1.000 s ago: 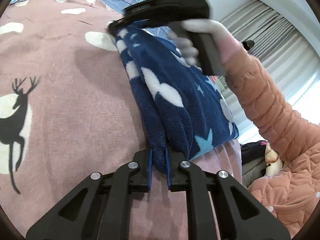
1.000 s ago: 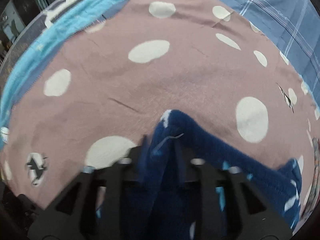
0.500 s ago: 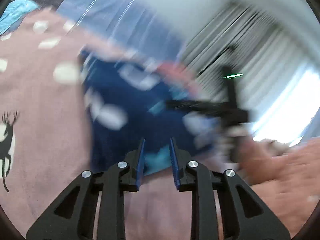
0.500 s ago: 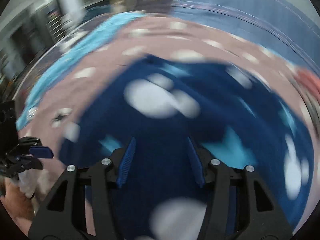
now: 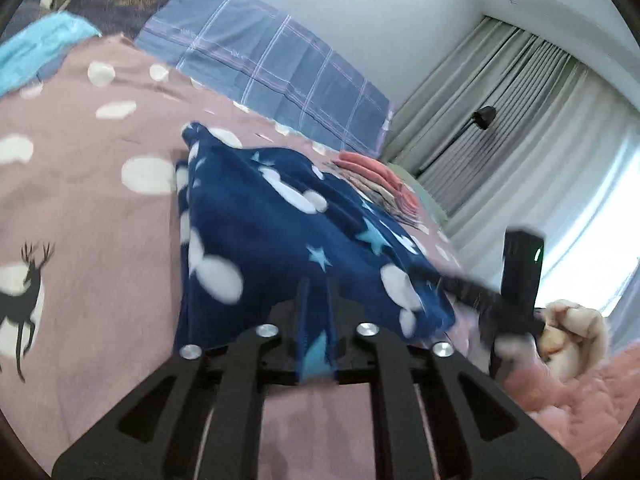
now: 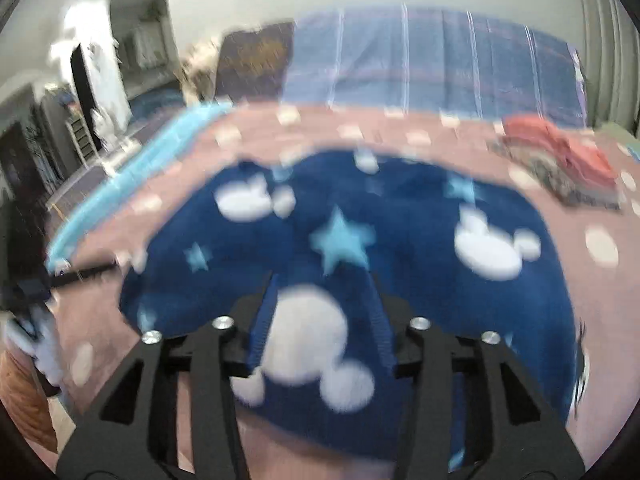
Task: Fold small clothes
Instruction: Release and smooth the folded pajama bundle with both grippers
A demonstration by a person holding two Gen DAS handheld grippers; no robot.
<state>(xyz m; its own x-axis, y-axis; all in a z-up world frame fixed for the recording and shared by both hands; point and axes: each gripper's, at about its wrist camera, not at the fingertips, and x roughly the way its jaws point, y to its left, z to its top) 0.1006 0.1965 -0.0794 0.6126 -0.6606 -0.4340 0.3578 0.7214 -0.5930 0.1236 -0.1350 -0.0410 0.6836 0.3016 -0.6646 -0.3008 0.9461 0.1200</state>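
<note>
A navy fleece garment (image 5: 288, 232) with white mouse heads and light blue stars lies on the pink spotted bedspread (image 5: 92, 208). My left gripper (image 5: 317, 320) is shut on its near edge, fleece pinched between the blue pads. In the right wrist view the garment (image 6: 360, 232) spreads flat and wide. My right gripper (image 6: 322, 312) is open, its fingers apart over the near part of the fleece. The right gripper also shows blurred in the left wrist view (image 5: 500, 300) at the garment's right edge.
A stack of folded clothes, orange on top (image 5: 376, 184), sits beyond the garment; it also shows in the right wrist view (image 6: 560, 160). A blue plaid pillow (image 5: 272, 68) and a light blue cloth (image 5: 36, 48) lie at the bed's head. Grey curtains (image 5: 500, 140) hang on the right.
The right gripper let go of the garment's far end, opened, and swung to the near right side. The garment now lies spread out. The left gripper kept its hold.
</note>
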